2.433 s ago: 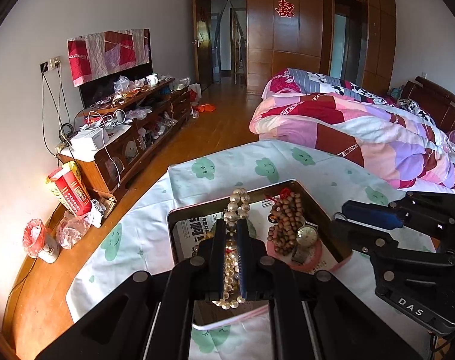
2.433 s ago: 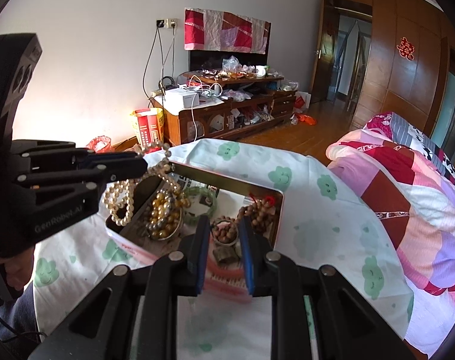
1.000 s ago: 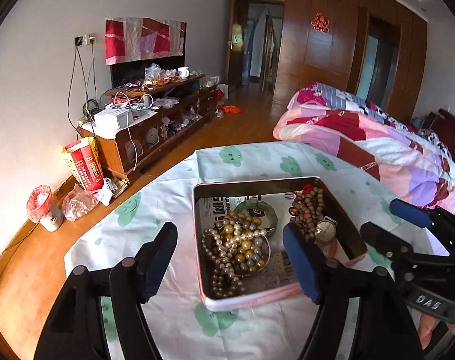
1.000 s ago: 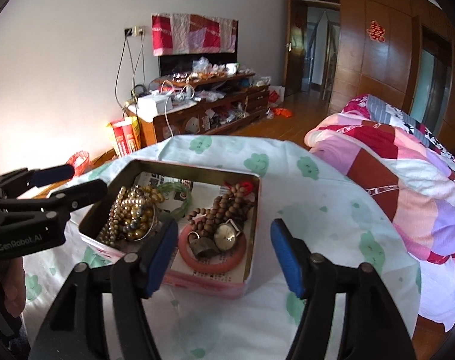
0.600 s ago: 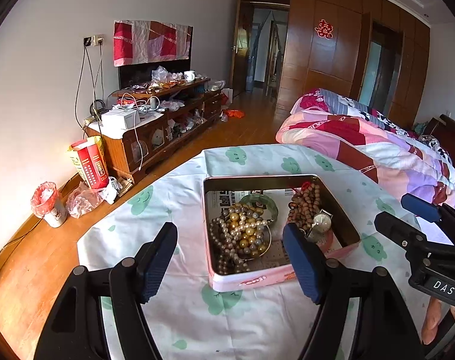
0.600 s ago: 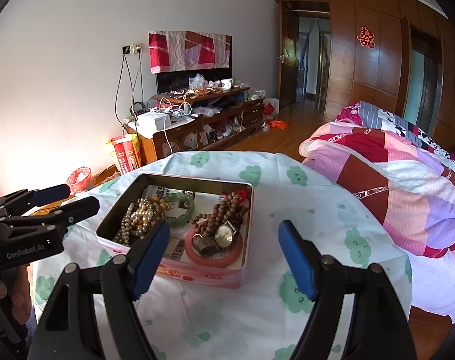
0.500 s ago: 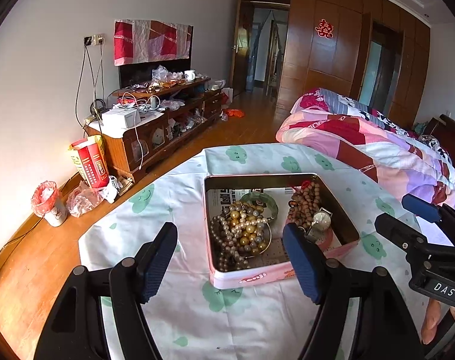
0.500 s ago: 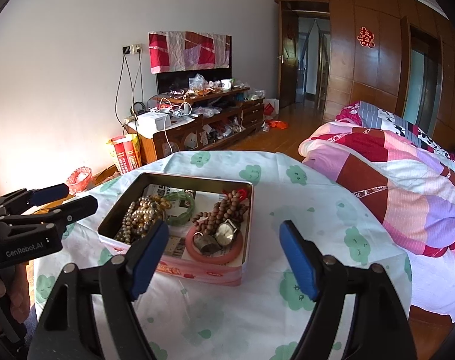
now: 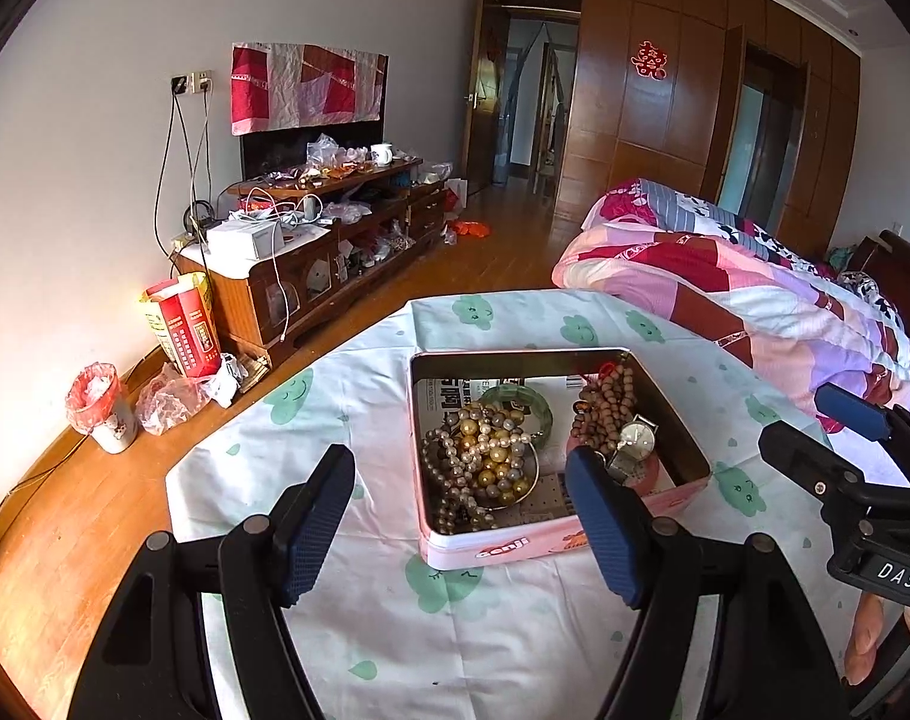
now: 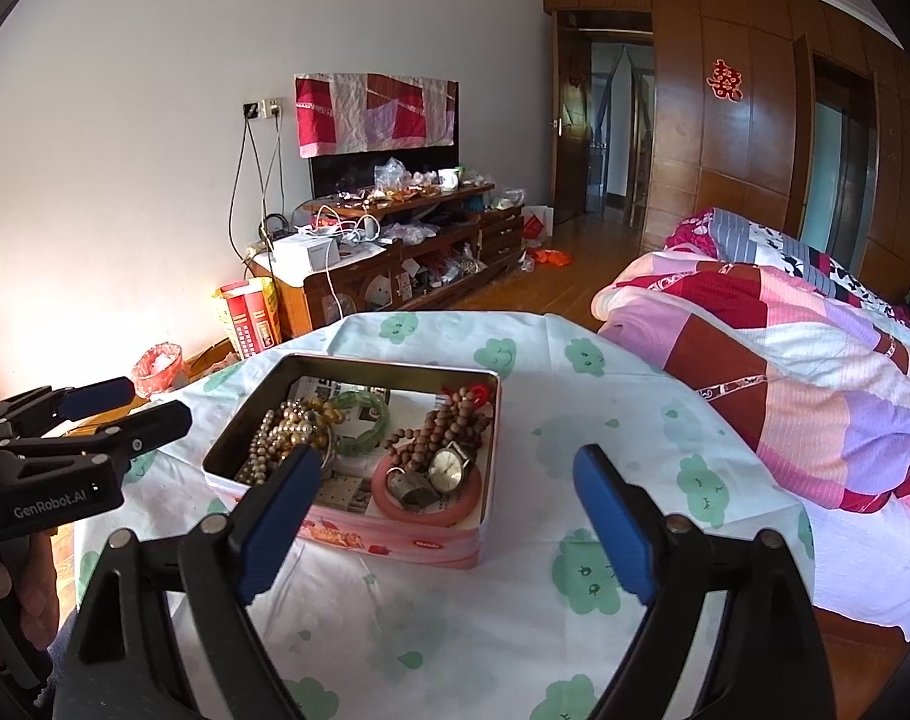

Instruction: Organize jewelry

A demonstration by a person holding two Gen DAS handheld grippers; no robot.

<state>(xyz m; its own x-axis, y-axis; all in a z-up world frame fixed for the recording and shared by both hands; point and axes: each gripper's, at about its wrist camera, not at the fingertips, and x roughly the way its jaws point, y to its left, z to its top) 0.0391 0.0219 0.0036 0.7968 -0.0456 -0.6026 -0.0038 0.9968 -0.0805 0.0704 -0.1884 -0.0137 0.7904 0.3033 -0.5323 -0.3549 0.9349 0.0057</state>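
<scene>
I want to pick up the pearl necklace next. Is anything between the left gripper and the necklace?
Nothing visible: the open left gripper faces the pearl necklace over the near wall of the lidless tin.

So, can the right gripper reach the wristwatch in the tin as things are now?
Probably yes. The right gripper is open, the tin has no lid, and the wristwatch lies on top on its near side, uncovered.

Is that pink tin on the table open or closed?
Open: the tin has no lid on, and pearls and a watch lie visible inside.
</scene>
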